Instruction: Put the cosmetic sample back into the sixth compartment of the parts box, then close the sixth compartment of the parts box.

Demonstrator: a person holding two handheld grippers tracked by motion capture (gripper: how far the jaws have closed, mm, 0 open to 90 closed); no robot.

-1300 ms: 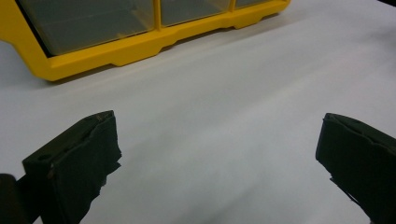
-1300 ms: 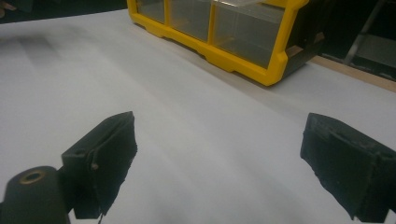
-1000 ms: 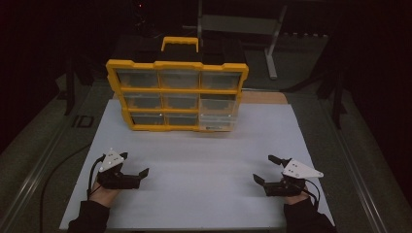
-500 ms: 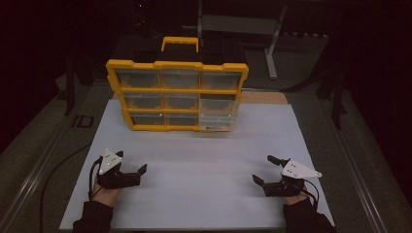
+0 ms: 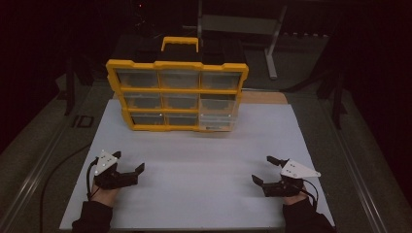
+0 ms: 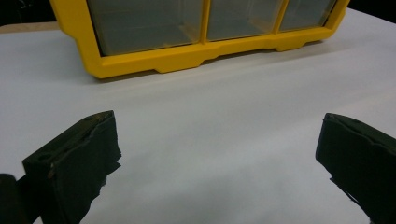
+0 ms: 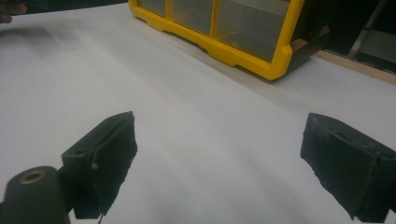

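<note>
A yellow organizer case (image 5: 177, 90) with clear drawers and a top handle stands upright at the back middle of the white sheet (image 5: 204, 160). My left gripper (image 5: 129, 162) rests low over the sheet at the front left, open, nothing between its jaws. At the front right, my right gripper (image 5: 262, 170) is open and empty too. In the left gripper view, the left gripper (image 6: 217, 158) has its jaws spread wide towards the case's bottom row (image 6: 140, 60). In the right gripper view, the right gripper (image 7: 224, 158) faces the case's right corner (image 7: 275, 56) across bare sheet.
A strip of wooden board (image 5: 265, 97) shows behind the case at the right. A grey metal stand leg (image 5: 272, 53) rises at the back. Metal rails run along both table sides (image 5: 43, 165). Everything beyond the table is dark.
The left gripper has drifted slightly left and towards the person. The right gripper and the case have stayed put.
</note>
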